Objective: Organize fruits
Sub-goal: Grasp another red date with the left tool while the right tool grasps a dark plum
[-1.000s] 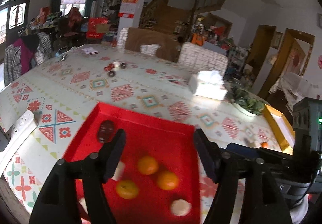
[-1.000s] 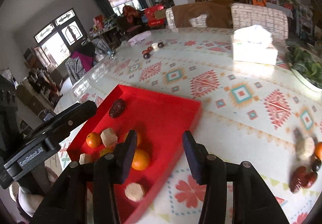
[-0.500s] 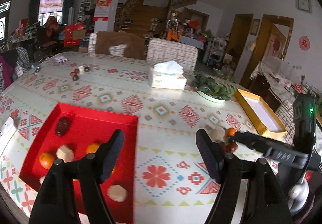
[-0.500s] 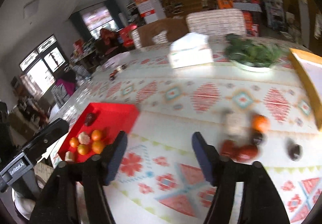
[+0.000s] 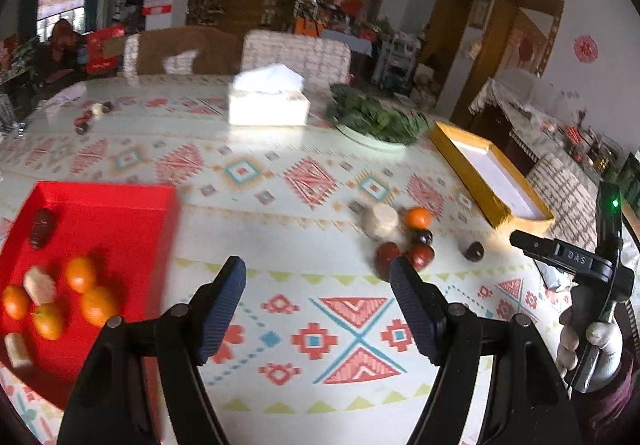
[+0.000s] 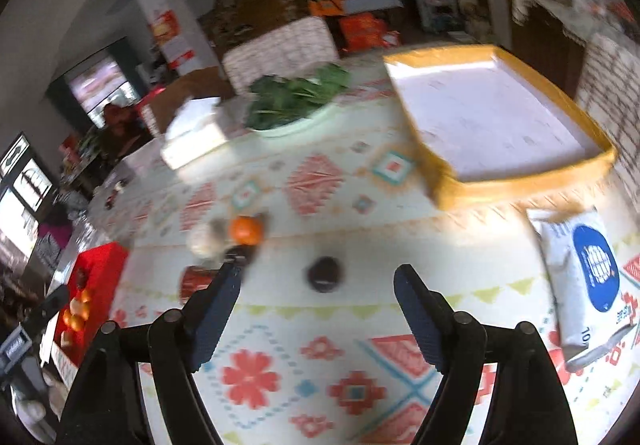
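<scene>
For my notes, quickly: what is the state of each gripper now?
Left gripper: open, nothing between its jaws.
Right gripper: jaws opening, holding nothing.

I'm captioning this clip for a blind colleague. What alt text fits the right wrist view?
The right gripper, jaws opening and empty, points down at a patterned table toward a lone dark fruit. An orange and blurred fruits lie to its left, an empty yellow tray behind on the right, a red tray far left.
</scene>
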A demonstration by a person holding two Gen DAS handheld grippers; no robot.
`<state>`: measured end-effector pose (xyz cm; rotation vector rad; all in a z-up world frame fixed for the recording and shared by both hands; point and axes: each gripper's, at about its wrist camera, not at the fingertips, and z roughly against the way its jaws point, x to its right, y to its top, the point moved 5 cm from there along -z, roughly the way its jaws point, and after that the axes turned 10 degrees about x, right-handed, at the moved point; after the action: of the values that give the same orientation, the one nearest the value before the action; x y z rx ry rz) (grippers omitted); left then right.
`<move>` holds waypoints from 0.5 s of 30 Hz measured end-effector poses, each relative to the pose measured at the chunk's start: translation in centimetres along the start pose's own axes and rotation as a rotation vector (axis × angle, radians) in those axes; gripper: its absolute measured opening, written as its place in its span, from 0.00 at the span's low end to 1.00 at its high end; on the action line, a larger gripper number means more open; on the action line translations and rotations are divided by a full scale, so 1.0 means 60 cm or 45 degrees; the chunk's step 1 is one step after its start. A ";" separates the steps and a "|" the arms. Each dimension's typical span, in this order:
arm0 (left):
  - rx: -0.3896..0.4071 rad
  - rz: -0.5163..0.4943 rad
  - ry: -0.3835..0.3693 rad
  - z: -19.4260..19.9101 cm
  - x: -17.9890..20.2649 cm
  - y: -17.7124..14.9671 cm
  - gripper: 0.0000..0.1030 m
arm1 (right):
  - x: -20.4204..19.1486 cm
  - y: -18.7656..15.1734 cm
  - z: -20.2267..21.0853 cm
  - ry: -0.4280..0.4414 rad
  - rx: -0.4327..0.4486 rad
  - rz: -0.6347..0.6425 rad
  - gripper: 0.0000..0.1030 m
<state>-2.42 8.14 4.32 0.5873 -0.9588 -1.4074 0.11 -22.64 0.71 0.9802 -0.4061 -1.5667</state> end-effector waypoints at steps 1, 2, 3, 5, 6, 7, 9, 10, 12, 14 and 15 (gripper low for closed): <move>-0.019 -0.006 -0.010 -0.011 0.008 -0.005 0.72 | 0.006 -0.002 -0.006 -0.013 -0.012 0.001 0.81; -0.029 -0.009 -0.018 -0.019 0.012 -0.008 0.72 | 0.006 -0.006 -0.012 -0.019 -0.024 0.007 0.81; -0.043 -0.011 -0.029 -0.029 0.018 -0.012 0.72 | 0.007 -0.008 -0.017 -0.025 -0.035 0.011 0.81; -0.075 -0.013 -0.037 -0.050 0.027 -0.019 0.72 | 0.004 -0.012 -0.027 -0.028 -0.048 0.030 0.81; -0.091 -0.015 -0.043 -0.060 0.032 -0.023 0.72 | 0.003 -0.013 -0.031 -0.032 -0.052 0.047 0.81; -0.101 -0.019 -0.050 -0.068 0.036 -0.025 0.72 | -0.003 -0.013 -0.035 -0.044 -0.051 0.073 0.81; -0.113 -0.039 -0.059 -0.085 0.047 -0.029 0.72 | -0.013 -0.014 -0.041 -0.062 -0.043 0.121 0.81; -0.116 -0.053 -0.065 -0.093 0.053 -0.031 0.72 | -0.019 -0.014 -0.044 -0.073 -0.037 0.147 0.81; -0.117 -0.076 -0.072 -0.104 0.061 -0.034 0.72 | -0.027 -0.015 -0.053 -0.081 -0.035 0.189 0.78; -0.138 -0.099 -0.088 -0.120 0.069 -0.040 0.72 | -0.031 -0.016 -0.062 -0.083 -0.042 0.221 0.76; -0.148 -0.107 -0.092 -0.126 0.073 -0.042 0.72 | -0.034 -0.017 -0.065 -0.086 -0.044 0.234 0.75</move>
<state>2.04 2.12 -0.83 0.4976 -0.9109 -1.5570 2.35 -19.47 -1.59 0.8403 -0.5006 -1.4382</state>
